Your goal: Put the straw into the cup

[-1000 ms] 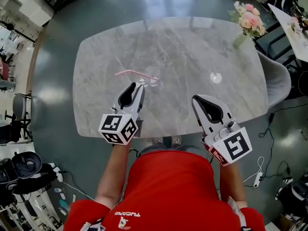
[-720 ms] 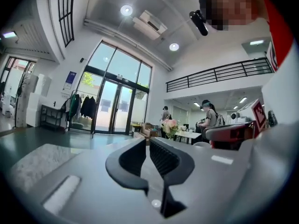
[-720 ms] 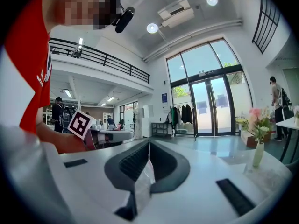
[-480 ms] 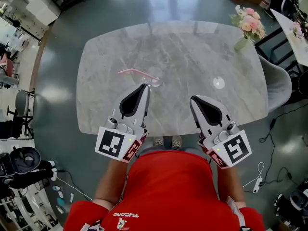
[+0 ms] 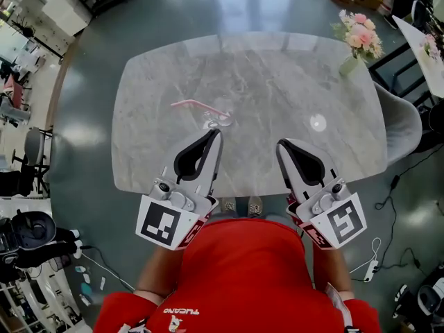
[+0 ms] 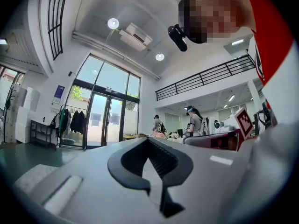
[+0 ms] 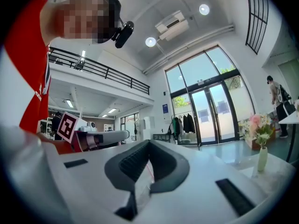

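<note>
A grey marble bench (image 5: pixel 152 82) stands on a glossy dark floor, in a tall hall with glass doors and a railed gallery above. The clear cup (image 5: pixel 219 120) sits on the bench, nearer my edge than the far one. The pink straw (image 5: pixel 194 105) slants away to the cup's left, and its other end meets the cup's rim. From the head view I cannot tell whether that end is inside the cup.

My left claw (image 5: pixel 214 137) sits just short of the cup on my side, its tip aimed at the cup and not touching it. Its jaws are pressed together with nothing between them. My right claw (image 5: pixel 282 146) is to the cup's right and a little nearer to me, clear of it. Its jaws are together too, and empty. In the right gripper view, a thin pink line and a bit of clear glass show through the loop behind its tips.

A small clear round thing (image 5: pixel 318 122) lies well to the cup's right. Pink flowers (image 5: pixel 361 33) in a vase stand far beyond the cup, at the bench's far right corner. A grey chair (image 5: pixel 406 120) is pulled up at the bench's right end. My red shirt (image 5: pixel 243 269) fills the bottom of the head view.
</note>
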{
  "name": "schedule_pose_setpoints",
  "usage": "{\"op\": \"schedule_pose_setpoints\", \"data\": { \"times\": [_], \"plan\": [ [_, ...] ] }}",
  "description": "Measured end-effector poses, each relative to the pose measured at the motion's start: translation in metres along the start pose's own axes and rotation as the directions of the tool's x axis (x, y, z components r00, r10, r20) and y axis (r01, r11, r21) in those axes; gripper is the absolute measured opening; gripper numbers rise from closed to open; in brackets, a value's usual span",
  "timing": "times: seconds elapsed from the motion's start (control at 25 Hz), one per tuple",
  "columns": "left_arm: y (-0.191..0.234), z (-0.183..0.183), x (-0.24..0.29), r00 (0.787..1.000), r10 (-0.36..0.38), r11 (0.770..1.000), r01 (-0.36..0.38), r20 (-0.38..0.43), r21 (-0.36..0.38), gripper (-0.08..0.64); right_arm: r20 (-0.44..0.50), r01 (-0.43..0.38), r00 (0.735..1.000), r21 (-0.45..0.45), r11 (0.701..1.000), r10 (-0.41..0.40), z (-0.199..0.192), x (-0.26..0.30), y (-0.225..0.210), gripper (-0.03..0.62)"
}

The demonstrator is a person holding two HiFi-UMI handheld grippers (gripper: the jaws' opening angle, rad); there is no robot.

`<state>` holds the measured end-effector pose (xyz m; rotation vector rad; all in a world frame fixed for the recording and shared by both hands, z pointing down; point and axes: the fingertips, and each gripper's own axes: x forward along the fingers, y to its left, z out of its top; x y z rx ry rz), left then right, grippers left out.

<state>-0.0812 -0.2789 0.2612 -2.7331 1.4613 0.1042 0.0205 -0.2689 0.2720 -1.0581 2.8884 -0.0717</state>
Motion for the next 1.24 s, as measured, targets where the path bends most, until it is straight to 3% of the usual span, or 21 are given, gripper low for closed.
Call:
{"op": "schedule_pose_setpoints", "data": {
  "times": [0.48,1.24],
  "plan": [
    [-0.024,-0.001,0.001,0.999,-0.041,0.999,0.041,-0.008,-0.010,0.006,-0.001,-0.053,0.999,0.010,0.999,0.053,-0.002,0.005,0.012,0.002],
    [-0.014,-0.005,-0.012,0.999,-0.029,0.999,0.028,-0.015,-0.024,0.005,-0.010,-0.067,0.998,-0.005,0.998,0.067,-0.004,0.013,0.024,0.002]
  ]
}}
